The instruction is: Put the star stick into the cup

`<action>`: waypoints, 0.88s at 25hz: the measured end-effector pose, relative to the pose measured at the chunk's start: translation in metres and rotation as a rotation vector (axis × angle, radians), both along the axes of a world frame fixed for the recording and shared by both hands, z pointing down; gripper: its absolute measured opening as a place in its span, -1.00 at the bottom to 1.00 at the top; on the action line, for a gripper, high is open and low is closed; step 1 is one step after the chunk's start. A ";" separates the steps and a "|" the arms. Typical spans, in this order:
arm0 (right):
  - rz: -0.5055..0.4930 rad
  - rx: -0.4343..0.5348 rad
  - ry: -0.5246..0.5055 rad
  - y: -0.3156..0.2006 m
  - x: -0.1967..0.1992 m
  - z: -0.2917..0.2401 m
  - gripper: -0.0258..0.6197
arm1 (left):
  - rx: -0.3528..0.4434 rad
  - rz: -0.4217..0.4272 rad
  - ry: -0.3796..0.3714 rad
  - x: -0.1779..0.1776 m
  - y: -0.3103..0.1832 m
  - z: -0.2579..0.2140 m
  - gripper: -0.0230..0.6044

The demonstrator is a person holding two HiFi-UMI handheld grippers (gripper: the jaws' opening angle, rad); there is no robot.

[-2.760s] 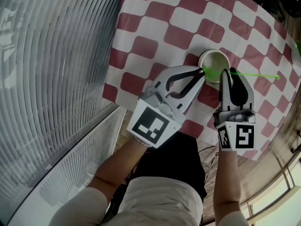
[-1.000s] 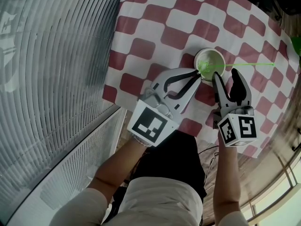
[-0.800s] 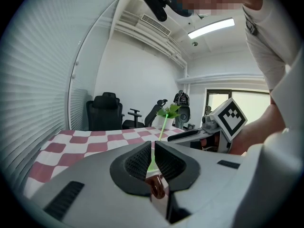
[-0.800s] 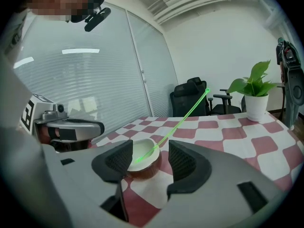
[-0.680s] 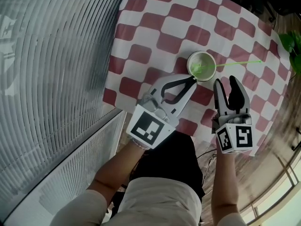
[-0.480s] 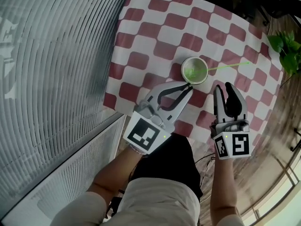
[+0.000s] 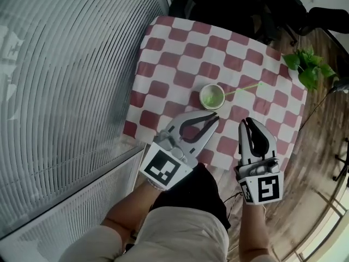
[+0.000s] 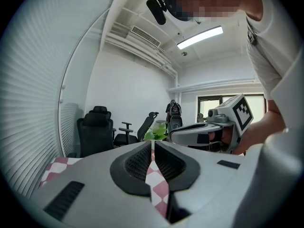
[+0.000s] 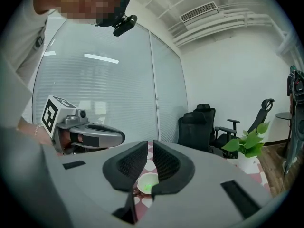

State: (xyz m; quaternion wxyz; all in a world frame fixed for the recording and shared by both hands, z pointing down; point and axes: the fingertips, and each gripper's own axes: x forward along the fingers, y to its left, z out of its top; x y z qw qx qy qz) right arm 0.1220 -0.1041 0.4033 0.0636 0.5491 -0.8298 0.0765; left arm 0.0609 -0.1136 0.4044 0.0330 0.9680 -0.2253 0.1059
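Observation:
A pale cup (image 7: 212, 96) stands on the red-and-white checked tablecloth (image 7: 180, 53). The green star stick (image 7: 242, 89) sits in it, star end down, its thin shaft leaning out to the right. My left gripper (image 7: 214, 115) is shut just below the cup, holding nothing. My right gripper (image 7: 246, 122) hovers to the cup's lower right; its jaws are closing, almost together, with nothing between them. In the right gripper view the cup (image 9: 148, 183) with green inside shows below the jaws. The left gripper view shows only checked cloth through the slit.
A glass wall with blinds (image 7: 65, 81) runs along the left. Black office chairs (image 7: 283, 10) stand beyond the table's far edge, and a potted plant (image 7: 308, 70) sits at its right corner. The table's near edge lies under both grippers.
Both grippers have drawn back from the cup toward the near edge of the table. The right jaws went from wide open to nearly together. The stick stays in the cup.

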 end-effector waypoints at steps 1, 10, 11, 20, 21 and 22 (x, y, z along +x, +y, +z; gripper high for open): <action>-0.006 0.002 0.002 0.004 -0.001 -0.008 -0.75 | 0.004 0.006 0.002 0.001 0.004 -0.008 -0.78; -0.046 0.028 0.018 0.039 -0.010 -0.077 -0.79 | 0.029 0.033 0.042 0.005 0.041 -0.072 -0.78; -0.047 0.032 0.019 0.043 -0.010 -0.084 -0.79 | 0.032 0.037 0.044 0.005 0.046 -0.079 -0.78; -0.065 0.072 0.024 0.079 -0.018 -0.138 -0.80 | 0.075 0.083 0.067 0.007 0.085 -0.130 -0.78; -0.068 0.076 0.026 0.082 -0.019 -0.143 -0.80 | 0.080 0.086 0.070 0.007 0.088 -0.135 -0.79; -0.071 0.080 0.027 0.085 -0.020 -0.147 -0.80 | 0.082 0.088 0.072 0.007 0.091 -0.138 -0.79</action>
